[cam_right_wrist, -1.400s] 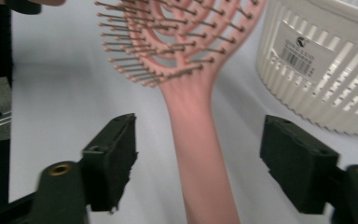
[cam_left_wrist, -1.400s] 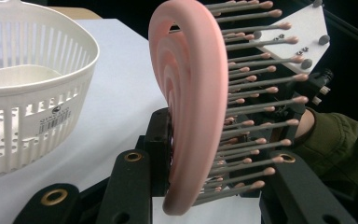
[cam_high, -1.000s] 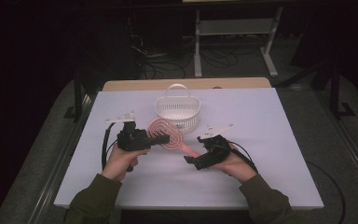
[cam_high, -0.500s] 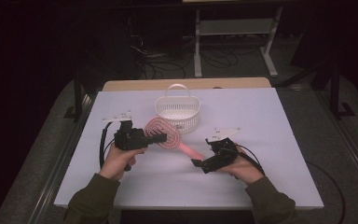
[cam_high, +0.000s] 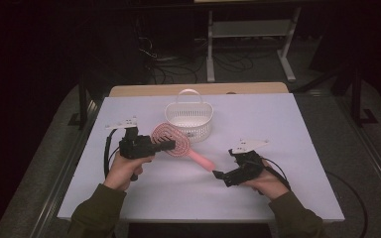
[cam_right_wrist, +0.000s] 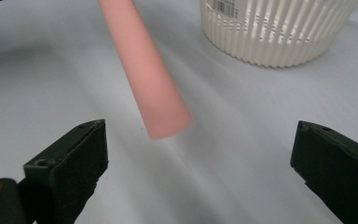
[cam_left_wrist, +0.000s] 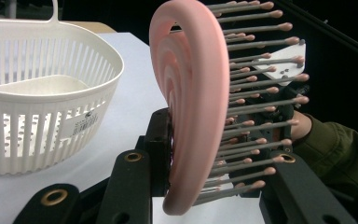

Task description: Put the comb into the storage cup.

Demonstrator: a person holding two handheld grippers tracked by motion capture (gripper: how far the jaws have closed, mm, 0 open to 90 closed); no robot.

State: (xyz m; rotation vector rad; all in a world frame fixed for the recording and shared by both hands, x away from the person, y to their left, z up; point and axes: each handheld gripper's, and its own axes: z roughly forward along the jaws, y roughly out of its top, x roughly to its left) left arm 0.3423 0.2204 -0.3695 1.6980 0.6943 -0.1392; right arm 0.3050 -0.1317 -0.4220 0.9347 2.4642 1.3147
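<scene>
Left gripper: the black two-jaw left gripper (cam_high: 166, 144) held the pink plastic hairbrush with a looped oval head and ball-tipped bristles (cam_high: 171, 139) by its head, the jaws pinching it from both faces.
Grip seen up close: in the left gripper view the brush head (cam_left_wrist: 193, 107) stood on edge between the jaws, bristles pointing to the right of that view; its lower end was cut off by the bottom edge of that view.
Brush position: it hung above the white tabletop (cam_high: 287, 124), its round pink handle slanting down toward the right gripper, its head just in front of the basket.
Right gripper: the black two-jaw right gripper (cam_high: 219, 175) lay low over the table with its jaws spread wide and nothing between the pads; they had just been opening.
Handle end: in the right gripper view the blunt end of the handle (cam_right_wrist: 154, 88) floated ahead of the open jaws, clear of both; its upper part ran off the top of that view.
Basket: a white slotted plastic basket with a loop handle (cam_high: 189, 117) stood on the table behind the brush; whether it touched the brush head I could not tell.
Basket inside: only a pale floor showed through the rim (cam_left_wrist: 51, 88).
Room: beyond the table everything was dark, with dim cables and a metal stand barely made out.
</scene>
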